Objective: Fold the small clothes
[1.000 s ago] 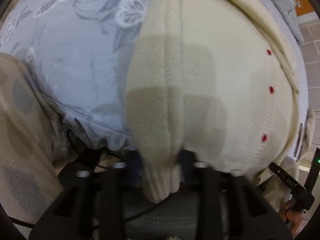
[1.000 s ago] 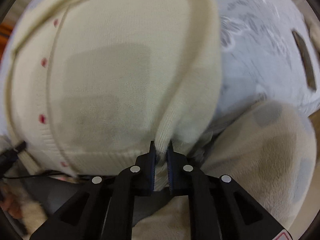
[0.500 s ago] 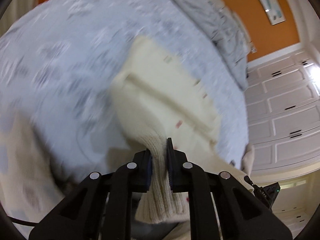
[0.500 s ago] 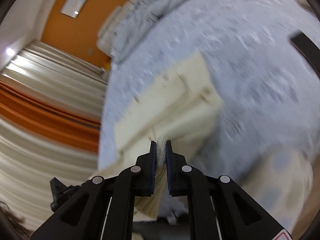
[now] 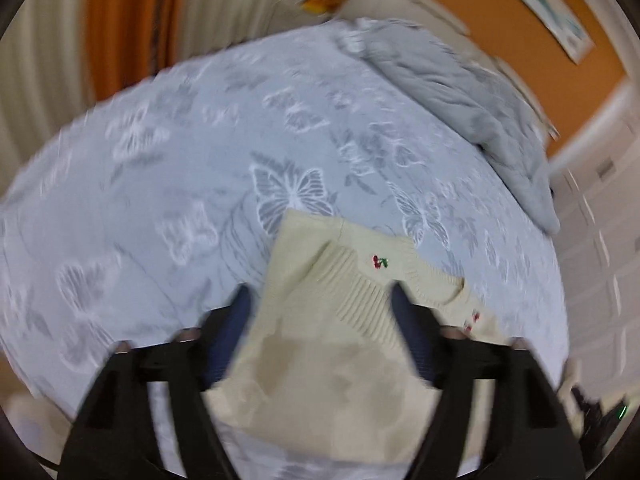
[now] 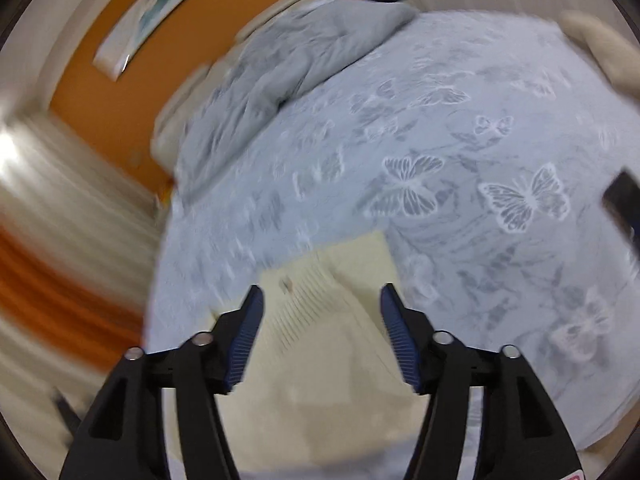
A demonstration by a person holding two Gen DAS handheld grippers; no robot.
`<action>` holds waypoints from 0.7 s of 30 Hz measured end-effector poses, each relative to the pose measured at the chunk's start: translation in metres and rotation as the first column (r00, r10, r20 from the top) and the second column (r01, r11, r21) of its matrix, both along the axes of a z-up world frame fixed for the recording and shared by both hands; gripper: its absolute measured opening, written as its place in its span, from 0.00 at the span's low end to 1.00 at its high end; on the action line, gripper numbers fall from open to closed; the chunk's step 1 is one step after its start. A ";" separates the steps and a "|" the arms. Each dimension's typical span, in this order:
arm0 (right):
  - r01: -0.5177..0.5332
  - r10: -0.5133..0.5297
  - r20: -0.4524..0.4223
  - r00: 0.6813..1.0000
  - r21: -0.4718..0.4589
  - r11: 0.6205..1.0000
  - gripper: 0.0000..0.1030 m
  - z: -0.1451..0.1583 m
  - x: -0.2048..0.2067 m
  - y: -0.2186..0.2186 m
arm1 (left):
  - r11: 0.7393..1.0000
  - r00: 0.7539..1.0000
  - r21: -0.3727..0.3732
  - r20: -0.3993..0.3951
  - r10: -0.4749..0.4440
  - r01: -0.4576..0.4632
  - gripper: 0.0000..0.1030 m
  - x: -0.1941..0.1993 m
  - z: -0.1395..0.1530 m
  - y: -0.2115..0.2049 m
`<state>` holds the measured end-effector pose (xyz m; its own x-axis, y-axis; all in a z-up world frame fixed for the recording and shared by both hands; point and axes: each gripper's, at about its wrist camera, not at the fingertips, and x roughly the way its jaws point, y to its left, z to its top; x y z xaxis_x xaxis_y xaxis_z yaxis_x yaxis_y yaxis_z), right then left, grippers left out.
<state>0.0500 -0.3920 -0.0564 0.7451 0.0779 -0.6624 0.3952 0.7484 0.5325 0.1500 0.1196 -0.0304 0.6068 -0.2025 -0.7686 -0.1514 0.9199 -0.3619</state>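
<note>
1. Setting: a bedroom with an orange wall (image 5: 500, 32), pale pleated curtains (image 5: 44, 60) carrying an orange band, and a framed picture (image 6: 160, 12) on the wall.
2. Work surface: a bed (image 5: 180, 184) covered by a light blue-grey sheet printed with white butterflies. A crumpled grey quilt (image 5: 460, 92) lies along the head end, below the orange wall.
3. Task item: a cream knit cardigan (image 5: 328, 360) lies folded on the sheet at the near side of the bed. A ribbed sleeve (image 5: 360, 292) is laid across the top of it, and a small red-and-green embroidered motif (image 5: 380, 261) shows beside the ribbing. Small red buttons (image 5: 474, 318) are visible along the right-hand edge in the left wrist view.
4. Left gripper (image 5: 320, 304): the jaws have just been opening and now stand wide. The blue pads (image 5: 230, 336) are apart from the knit; the cardigan appears between the fingers only because it lies on the bed beneath them. Nothing is gripped.
5. Right gripper (image 6: 322, 304): the jaws have just been opening and stand wide. The ribbed blue pads (image 6: 400, 340) touch nothing; the cardigan (image 6: 340, 360) lies below them on the sheet.
6. Other items: a dark flat object (image 6: 624, 208) rests on the sheet at the right edge of the right wrist view; its type cannot be determined. Both views are motion-blurred.
</note>
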 end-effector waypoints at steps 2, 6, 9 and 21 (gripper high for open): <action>-0.082 0.073 -0.084 0.994 -0.113 0.990 0.62 -0.017 0.004 0.017 | 0.997 0.999 0.058 0.001 -0.049 0.049 0.76 -0.002 -0.007 -0.004; -0.161 0.132 -0.211 0.968 -0.126 0.979 0.62 -0.056 0.036 0.037 | 0.983 0.987 0.121 -0.091 -0.129 0.140 0.76 0.022 -0.035 -0.027; -0.171 0.134 -0.254 0.958 -0.131 0.977 0.62 -0.071 0.056 0.043 | 0.982 0.981 0.119 -0.145 -0.129 0.147 0.76 0.045 -0.057 -0.040; -0.265 0.209 -0.309 0.928 -0.151 0.952 0.07 -0.083 0.092 0.069 | 0.996 0.969 -0.003 -0.231 -0.084 0.085 0.15 0.067 -0.082 -0.035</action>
